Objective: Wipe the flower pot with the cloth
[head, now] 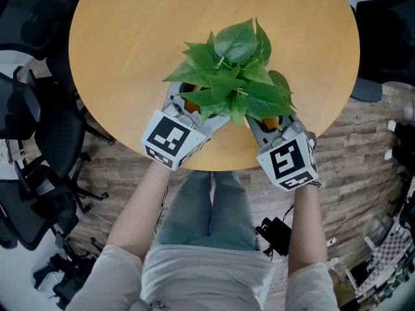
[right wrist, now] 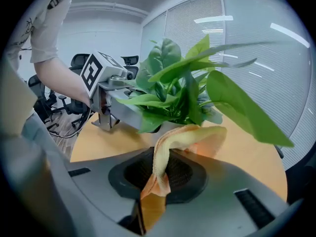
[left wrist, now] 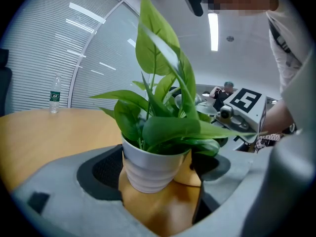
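Note:
A leafy green plant (head: pixel 233 76) stands in a white ribbed flower pot (left wrist: pixel 148 169) near the front edge of the round wooden table (head: pixel 130 37). In the head view the leaves hide the pot. My left gripper (left wrist: pixel 158 181) has a jaw on either side of the pot and is shut on it; it reaches in from the left (head: pixel 185 112). My right gripper (right wrist: pixel 158 181) is shut on a yellow-orange cloth (right wrist: pixel 163 152), whose free end folds up against the pot's right side under the leaves. The cloth (left wrist: pixel 190 174) also shows beside the pot.
A water bottle (left wrist: pixel 55 97) stands far back on the table. Black office chairs (head: pixel 32 141) crowd the floor at the left, and cables and gear (head: pixel 275 232) lie on the floor at the right. The person's legs are under the table's near edge.

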Motion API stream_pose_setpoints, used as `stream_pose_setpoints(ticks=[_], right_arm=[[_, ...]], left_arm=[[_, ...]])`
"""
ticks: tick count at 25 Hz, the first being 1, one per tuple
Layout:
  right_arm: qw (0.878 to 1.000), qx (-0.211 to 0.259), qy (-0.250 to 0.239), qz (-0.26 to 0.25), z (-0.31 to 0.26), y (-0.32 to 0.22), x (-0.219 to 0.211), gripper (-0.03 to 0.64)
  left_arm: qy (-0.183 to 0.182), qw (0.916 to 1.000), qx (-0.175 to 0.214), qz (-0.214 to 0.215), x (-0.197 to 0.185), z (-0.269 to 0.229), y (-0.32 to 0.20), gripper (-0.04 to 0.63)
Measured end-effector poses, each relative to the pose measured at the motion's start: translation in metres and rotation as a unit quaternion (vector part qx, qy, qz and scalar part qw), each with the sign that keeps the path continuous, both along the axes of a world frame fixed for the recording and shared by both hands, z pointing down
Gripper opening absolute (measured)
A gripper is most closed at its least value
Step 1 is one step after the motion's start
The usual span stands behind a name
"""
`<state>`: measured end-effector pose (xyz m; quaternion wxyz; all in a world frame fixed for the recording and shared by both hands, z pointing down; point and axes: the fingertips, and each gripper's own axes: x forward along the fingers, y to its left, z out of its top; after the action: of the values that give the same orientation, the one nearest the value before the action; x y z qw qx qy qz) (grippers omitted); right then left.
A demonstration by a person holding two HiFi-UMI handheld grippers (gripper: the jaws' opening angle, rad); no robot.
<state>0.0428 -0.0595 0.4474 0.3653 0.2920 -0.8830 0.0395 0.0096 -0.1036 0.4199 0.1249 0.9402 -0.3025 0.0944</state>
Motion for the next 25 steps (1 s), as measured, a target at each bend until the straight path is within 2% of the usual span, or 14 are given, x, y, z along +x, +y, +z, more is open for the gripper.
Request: stream_pose_setpoints(ticks=[11, 20, 25], right_arm=[[1.0, -0.008, -0.017, -0.005, 0.001, 0.009, -0.012, 0.055], [0.999, -0.013, -0.031, 0.01, 0.001, 0.008, -0.008, 0.055], [0.999, -0.016, -0.041, 0.019, -0.001, 0.006, -0.001, 0.055]], left_arm=[[0.005, 0.9994, -0.004, -0.033, 0.0, 0.0, -0.001, 0.443], [0.007, 0.9998, -0.008, -0.013, -0.001, -0.003, 0.002, 0.446], [-0.016, 0.9993, 0.001, 0.033, -0.009, -0.003, 0.01, 0.448]])
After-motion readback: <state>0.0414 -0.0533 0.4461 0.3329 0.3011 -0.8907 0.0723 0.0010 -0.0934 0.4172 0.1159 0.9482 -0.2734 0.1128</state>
